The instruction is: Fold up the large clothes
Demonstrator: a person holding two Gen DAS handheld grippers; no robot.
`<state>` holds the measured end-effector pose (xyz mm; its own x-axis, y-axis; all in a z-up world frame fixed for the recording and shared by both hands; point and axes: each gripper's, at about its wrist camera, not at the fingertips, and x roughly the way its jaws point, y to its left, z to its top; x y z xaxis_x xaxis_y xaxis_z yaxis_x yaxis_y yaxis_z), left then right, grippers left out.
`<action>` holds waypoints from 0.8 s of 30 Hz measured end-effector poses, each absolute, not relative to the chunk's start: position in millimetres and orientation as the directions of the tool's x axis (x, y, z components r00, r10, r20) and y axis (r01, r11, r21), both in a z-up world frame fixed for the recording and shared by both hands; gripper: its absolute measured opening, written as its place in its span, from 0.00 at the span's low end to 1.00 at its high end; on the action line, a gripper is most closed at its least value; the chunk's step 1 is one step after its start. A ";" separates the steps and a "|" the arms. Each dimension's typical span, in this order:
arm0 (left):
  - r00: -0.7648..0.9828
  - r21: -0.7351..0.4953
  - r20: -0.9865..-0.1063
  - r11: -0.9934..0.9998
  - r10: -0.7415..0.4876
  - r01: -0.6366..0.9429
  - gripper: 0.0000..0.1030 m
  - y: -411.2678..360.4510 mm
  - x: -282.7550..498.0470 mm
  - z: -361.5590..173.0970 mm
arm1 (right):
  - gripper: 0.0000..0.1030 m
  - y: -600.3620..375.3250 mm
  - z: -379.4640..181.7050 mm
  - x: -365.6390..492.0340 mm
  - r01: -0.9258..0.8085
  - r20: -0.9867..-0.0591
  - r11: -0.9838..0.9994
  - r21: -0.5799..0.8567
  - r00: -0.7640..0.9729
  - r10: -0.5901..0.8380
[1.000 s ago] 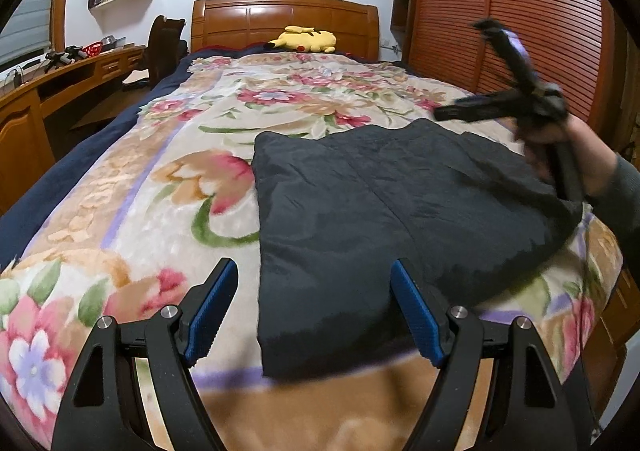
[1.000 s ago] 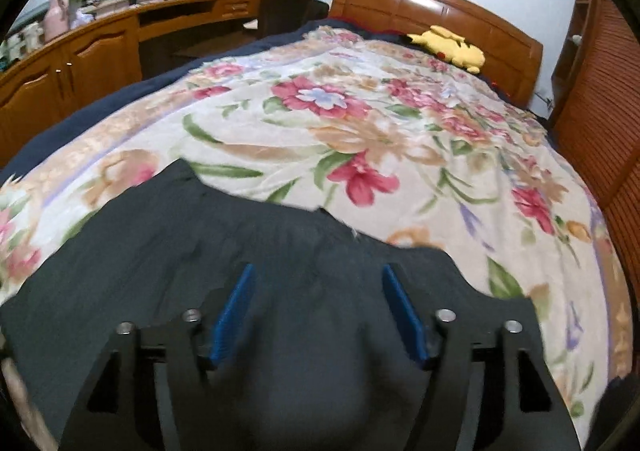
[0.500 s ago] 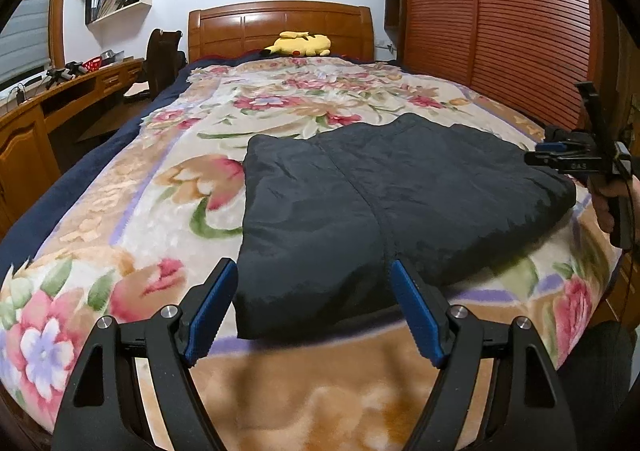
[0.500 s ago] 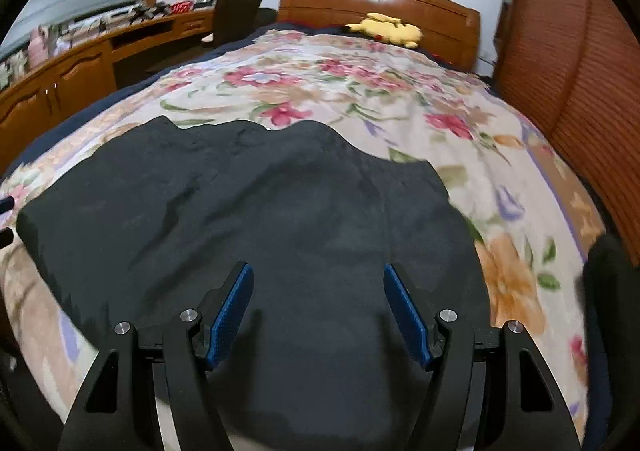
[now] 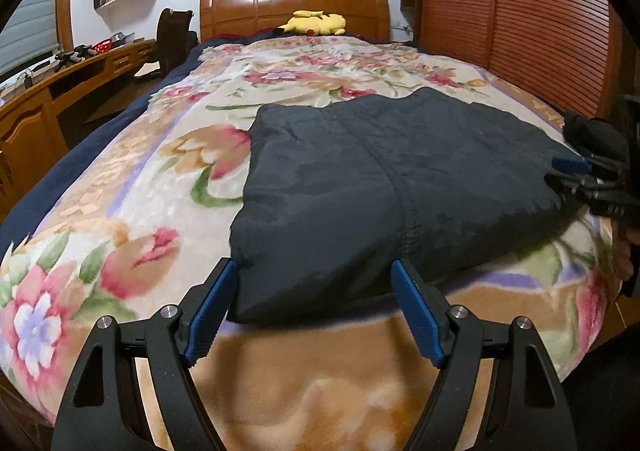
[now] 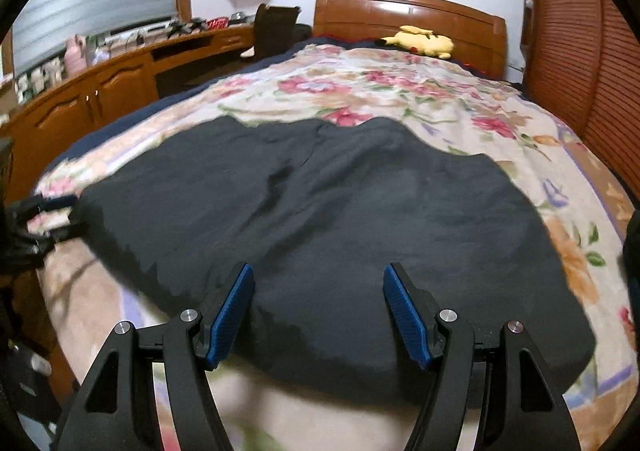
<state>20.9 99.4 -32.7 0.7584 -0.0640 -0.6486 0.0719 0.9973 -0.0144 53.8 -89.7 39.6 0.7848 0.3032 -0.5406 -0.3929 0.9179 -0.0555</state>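
A large dark quilted garment (image 5: 392, 187) lies folded flat on the flowered bedspread (image 5: 132, 211), near the foot of the bed. It also shows in the right wrist view (image 6: 352, 219). My left gripper (image 5: 316, 311) is open and empty, its fingers just at the garment's near edge. My right gripper (image 6: 318, 315) is open and empty, low over the garment's near edge. The right gripper also shows at the garment's right end in the left wrist view (image 5: 580, 175). The left gripper shows at the far left in the right wrist view (image 6: 44, 211).
A yellow plush toy (image 5: 314, 23) lies by the wooden headboard (image 5: 294, 7). A wooden desk (image 6: 104, 91) with clutter and a chair (image 6: 276, 27) run along the left. A slatted wooden wardrobe (image 5: 520, 23) stands on the right.
Both grippers have drawn back toward the foot of the bed and lowered to the garment's edges. The right gripper came off the top of the garment. The garment stays flat.
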 end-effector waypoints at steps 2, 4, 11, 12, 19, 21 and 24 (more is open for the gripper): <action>0.756 -0.021 -0.652 0.998 -0.060 0.061 0.77 101.1 18.6 -32.8 | 0.68 -87.3 26.5 55.8 -0.384 -0.555 0.921 -0.073 0.783 0.282; 0.752 -0.038 -0.656 0.998 -0.062 0.049 0.77 104.6 17.2 -32.7 | 0.68 -87.0 18.7 59.9 -0.394 -0.575 0.915 -0.085 0.769 0.278; 0.741 -0.069 -0.669 0.998 -0.046 -0.001 0.77 118.9 13.6 -29.9 | 0.68 -87.3 17.3 64.3 -0.388 -0.583 0.920 -0.061 0.762 0.283; 0.742 -0.065 -0.670 0.998 -0.038 -0.008 0.77 121.0 14.9 -28.2 | 0.68 -86.5 18.1 63.4 -0.387 -0.583 0.920 -0.066 0.763 0.279; 0.741 -0.124 -0.670 0.991 -0.052 -0.043 0.77 129.8 30.8 -20.5 | 0.68 -73.8 20.0 60.7 -0.364 -0.574 0.925 -0.108 0.783 0.242; 0.736 -0.117 -0.675 0.992 -0.052 -0.037 0.77 126.1 35.8 -22.0 | 0.68 -72.5 17.5 62.4 -0.363 -0.574 0.925 -0.108 0.783 0.241; 0.726 -0.101 -0.687 0.994 -0.043 -0.037 0.77 122.1 42.4 -26.4 | 0.68 -74.3 15.7 59.7 -0.367 -0.571 0.925 -0.102 0.783 0.248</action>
<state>42.4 122.1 -26.4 0.7257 -0.0429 -0.6867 -0.0366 0.9942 -0.1007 59.7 -74.3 15.7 0.7826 0.2482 -0.5708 -0.3673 0.9245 -0.1016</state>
